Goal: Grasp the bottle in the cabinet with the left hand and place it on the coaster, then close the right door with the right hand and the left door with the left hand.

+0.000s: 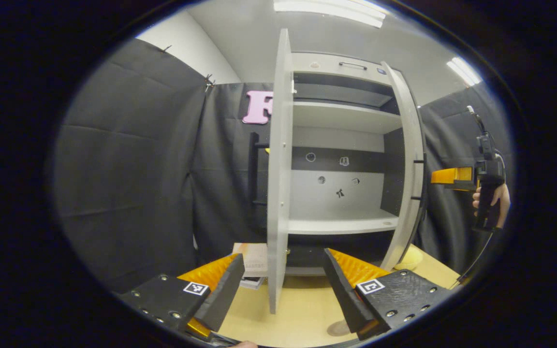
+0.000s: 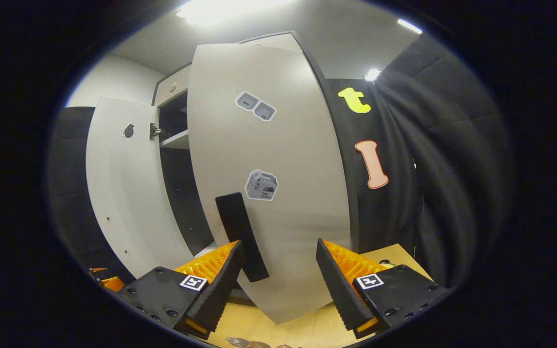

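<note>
The cabinet [image 1: 341,224] stands with both doors swung out and its shelves bare. I see the left door [image 1: 278,169] edge-on, and my left gripper [image 1: 282,261] is open with a finger on each side of that edge. The right door [image 2: 269,159] shows its outer face with a black handle [image 2: 240,237]. My right gripper [image 2: 278,251] is open just in front of the door's lower part, handle between the fingers, not touching. A hand holds the right gripper [image 1: 447,178] beyond the right door [image 1: 406,169]. A round brownish disc [image 1: 339,328], perhaps the coaster, lies on the table.
The wooden table [image 1: 302,304] carries the cabinet. A stack of papers [image 1: 254,261] lies by the cabinet's left foot and a yellow thing [image 1: 409,258] behind the right door. The left door's inner face [image 2: 124,193] stands at the left. Black cloth walls surround the booth.
</note>
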`<action>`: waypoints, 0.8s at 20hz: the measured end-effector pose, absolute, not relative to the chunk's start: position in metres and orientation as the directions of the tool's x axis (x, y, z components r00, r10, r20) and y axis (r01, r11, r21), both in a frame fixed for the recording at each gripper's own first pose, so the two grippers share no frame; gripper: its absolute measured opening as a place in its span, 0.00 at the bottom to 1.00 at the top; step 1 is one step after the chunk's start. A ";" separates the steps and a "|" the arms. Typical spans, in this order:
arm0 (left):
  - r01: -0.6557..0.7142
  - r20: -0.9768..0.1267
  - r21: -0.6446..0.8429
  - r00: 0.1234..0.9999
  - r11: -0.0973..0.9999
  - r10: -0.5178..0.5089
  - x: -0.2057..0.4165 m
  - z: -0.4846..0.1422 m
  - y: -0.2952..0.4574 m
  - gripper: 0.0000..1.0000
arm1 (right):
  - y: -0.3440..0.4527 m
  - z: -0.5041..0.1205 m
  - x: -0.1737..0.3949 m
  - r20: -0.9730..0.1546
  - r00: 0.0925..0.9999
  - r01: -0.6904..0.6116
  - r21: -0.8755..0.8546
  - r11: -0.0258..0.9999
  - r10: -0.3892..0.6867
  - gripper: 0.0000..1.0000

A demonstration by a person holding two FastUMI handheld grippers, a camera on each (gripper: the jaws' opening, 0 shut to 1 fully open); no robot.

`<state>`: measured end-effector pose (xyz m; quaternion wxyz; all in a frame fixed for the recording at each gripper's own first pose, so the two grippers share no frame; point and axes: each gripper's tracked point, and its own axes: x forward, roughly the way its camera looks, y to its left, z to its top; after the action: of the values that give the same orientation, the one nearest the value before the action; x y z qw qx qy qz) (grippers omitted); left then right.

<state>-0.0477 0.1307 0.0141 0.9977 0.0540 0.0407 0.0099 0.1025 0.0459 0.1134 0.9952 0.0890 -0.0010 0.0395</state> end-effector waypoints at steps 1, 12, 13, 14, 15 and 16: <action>-0.028 -0.070 0.114 0.997 0.993 0.036 -0.049 0.016 0.141 0.95 | 0.046 0.109 0.098 0.006 0.997 -0.075 0.182 0.980 0.075 0.92; -0.118 0.077 0.097 0.991 0.988 0.111 -0.011 0.088 0.236 0.95 | 0.008 0.045 0.043 -0.063 0.996 0.069 0.145 0.987 -0.060 0.96; -0.099 0.078 0.094 0.993 0.991 0.091 -0.002 0.091 0.242 0.95 | 0.005 0.042 0.038 -0.067 0.996 0.076 0.152 0.985 -0.066 0.96; -0.085 0.086 0.100 0.993 0.991 0.076 0.007 0.095 0.250 0.95 | 0.002 0.041 0.034 -0.070 0.995 0.086 0.158 0.984 -0.075 0.96; -0.058 0.091 0.107 0.995 0.993 0.048 0.014 0.097 0.252 0.95 | 0.000 0.036 0.027 -0.073 0.994 0.098 0.161 0.982 -0.087 0.96; -0.022 0.084 0.101 0.996 0.995 0.013 0.024 0.096 0.253 0.95 | -0.004 0.033 0.022 -0.075 0.992 0.109 0.161 0.981 -0.098 0.96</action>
<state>0.0238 0.2526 0.0964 0.9978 0.0512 -0.0418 0.0088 0.0219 -0.0038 0.0332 0.9947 0.0825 0.0335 -0.0521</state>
